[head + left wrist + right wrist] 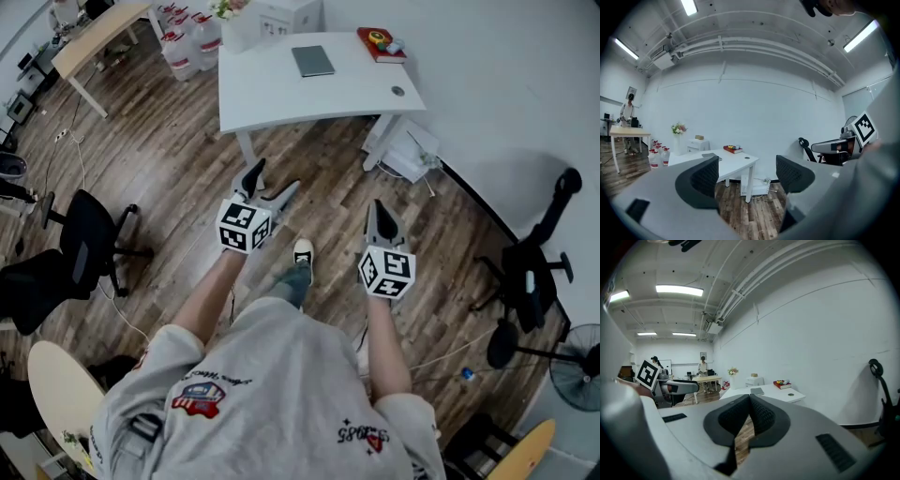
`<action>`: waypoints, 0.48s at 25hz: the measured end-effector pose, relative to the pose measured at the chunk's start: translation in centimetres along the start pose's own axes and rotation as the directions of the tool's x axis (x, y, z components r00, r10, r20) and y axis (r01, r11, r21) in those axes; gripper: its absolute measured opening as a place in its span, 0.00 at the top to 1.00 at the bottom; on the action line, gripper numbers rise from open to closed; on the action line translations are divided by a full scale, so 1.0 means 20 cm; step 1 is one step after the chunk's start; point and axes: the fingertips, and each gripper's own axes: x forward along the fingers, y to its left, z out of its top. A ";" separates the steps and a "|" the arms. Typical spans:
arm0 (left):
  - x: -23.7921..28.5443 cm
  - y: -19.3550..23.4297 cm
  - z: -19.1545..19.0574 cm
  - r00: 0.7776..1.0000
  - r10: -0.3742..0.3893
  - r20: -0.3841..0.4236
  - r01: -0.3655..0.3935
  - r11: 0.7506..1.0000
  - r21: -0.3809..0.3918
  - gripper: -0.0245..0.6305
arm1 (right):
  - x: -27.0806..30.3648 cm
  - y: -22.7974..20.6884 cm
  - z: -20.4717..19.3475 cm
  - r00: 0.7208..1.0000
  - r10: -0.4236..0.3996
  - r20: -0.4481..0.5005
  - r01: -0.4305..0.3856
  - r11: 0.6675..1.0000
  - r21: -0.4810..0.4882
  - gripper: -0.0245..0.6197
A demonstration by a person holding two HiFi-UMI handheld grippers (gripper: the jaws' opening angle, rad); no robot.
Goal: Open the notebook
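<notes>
A grey notebook (313, 61) lies shut and flat on the white desk (272, 94) at the top of the head view; it also shows far off as a grey notebook (757, 391) in the right gripper view. My left gripper (276, 187) hangs over the wooden floor, well short of the desk, its jaws spread wide with nothing between them. My right gripper (383, 217) is beside it, also over the floor, its jaws pressed together on nothing. In the left gripper view the desk (733, 164) stands ahead between the fingers (705, 176).
A red book (380, 44) with small items on top sits at the desk's far right corner, a white box (281, 17) and flowers at its back. Water bottles (183, 42) stand on the floor left of the desk. Black office chairs (89, 248) stand left and right (534, 281).
</notes>
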 end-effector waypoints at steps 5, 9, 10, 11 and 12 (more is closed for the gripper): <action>0.33 0.08 0.03 1.000 0.010 0.004 -0.010 1.000 0.004 0.41 | 0.27 -0.21 0.06 1.000 0.008 -0.009 -0.008 1.000 -0.007 0.98; 0.60 0.21 0.04 1.000 0.029 -0.004 -0.029 1.000 -0.005 0.41 | 0.55 -0.35 0.08 0.999 0.022 -0.031 -0.022 1.000 0.009 0.97; 0.66 0.24 0.05 0.999 0.034 -0.008 -0.034 0.999 -0.005 0.41 | 0.62 -0.38 0.09 0.999 0.028 -0.036 -0.028 1.000 0.011 0.98; 0.71 0.28 0.07 0.999 0.040 -0.011 -0.040 0.999 -0.003 0.41 | 0.69 -0.41 0.10 0.999 0.035 -0.039 -0.034 0.999 0.012 0.98; 0.77 0.31 0.08 0.999 0.045 -0.014 -0.045 0.999 -0.001 0.41 | 0.76 -0.43 0.12 0.998 0.042 -0.039 -0.042 0.999 0.011 0.98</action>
